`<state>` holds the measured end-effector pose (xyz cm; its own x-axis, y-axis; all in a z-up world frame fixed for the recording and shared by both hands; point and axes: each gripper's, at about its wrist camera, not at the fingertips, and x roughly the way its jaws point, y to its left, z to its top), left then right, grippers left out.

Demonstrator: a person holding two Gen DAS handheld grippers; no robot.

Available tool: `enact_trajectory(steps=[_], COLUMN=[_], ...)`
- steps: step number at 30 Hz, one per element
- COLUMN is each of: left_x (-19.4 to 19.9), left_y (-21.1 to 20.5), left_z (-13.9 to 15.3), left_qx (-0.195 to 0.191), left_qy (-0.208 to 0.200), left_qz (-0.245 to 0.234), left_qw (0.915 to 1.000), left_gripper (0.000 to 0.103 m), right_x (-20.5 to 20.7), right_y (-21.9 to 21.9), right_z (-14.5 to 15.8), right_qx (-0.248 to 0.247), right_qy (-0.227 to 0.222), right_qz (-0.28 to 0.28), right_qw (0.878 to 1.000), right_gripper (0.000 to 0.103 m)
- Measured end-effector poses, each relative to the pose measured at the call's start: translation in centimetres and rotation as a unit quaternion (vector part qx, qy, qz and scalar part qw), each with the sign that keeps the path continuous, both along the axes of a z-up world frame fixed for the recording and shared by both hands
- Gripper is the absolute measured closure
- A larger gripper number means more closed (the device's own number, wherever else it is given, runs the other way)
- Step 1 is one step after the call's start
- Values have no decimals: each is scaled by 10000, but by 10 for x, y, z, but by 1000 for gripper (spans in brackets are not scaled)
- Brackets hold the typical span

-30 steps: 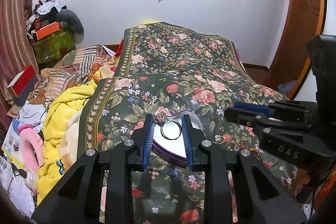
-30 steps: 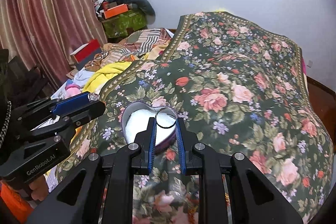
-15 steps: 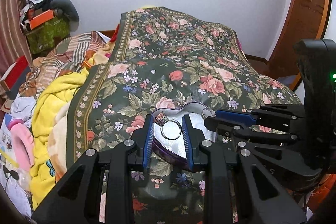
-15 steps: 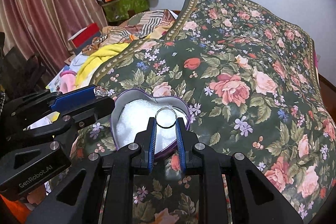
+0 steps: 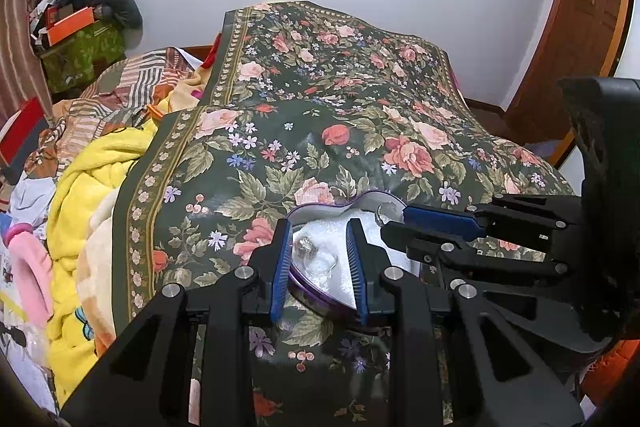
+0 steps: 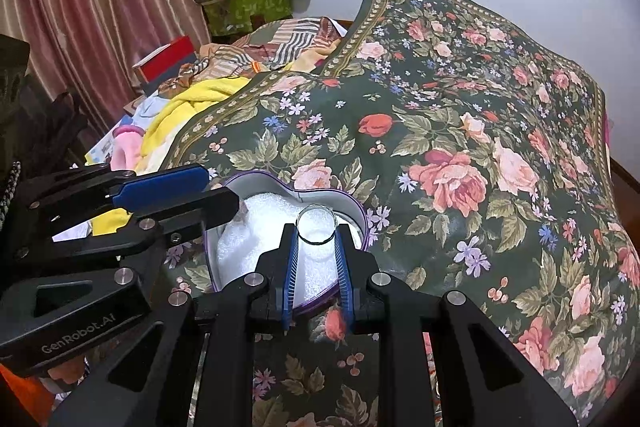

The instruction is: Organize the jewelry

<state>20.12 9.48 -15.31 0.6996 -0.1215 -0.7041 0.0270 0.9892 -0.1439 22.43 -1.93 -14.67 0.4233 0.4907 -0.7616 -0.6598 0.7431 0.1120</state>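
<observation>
My left gripper hangs over the near lobe of the heart-shaped tin, which sits on the floral bedspread. Its jaws are parted, with nothing pinched between the blue pads. A gemstone ring lies blurred on the white padding inside the tin, between the two fingers but apart from both.

My right gripper is clenched on a plain silver ring, gripped by its sides at the very tips of the fingers. The band stands upright above the tin's padding, toward the far-right lobe, near the rim. I cannot tell whether it touches the padding.

In the right wrist view the left gripper reaches in over the tin's left edge.
</observation>
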Motion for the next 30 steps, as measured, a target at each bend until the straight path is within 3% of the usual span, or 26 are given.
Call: enact_trajectory(steps=[13,30], left_x=[-11,-55], left_y=[2,-30], left_z=[17,61], left_qx=[130,342], left_qy=[-146,-568], left_qz=[106,-78], left_qw=[9998,9978], left_gripper=[77,75], right_x=[1,-32], right_y=[-9,-66], right_z=[11,66], right_qx=[67,275], right_qy=[87,-488], right_qz=[-140,-592], right_qw=[9998,9967], right_gripper=[84,84])
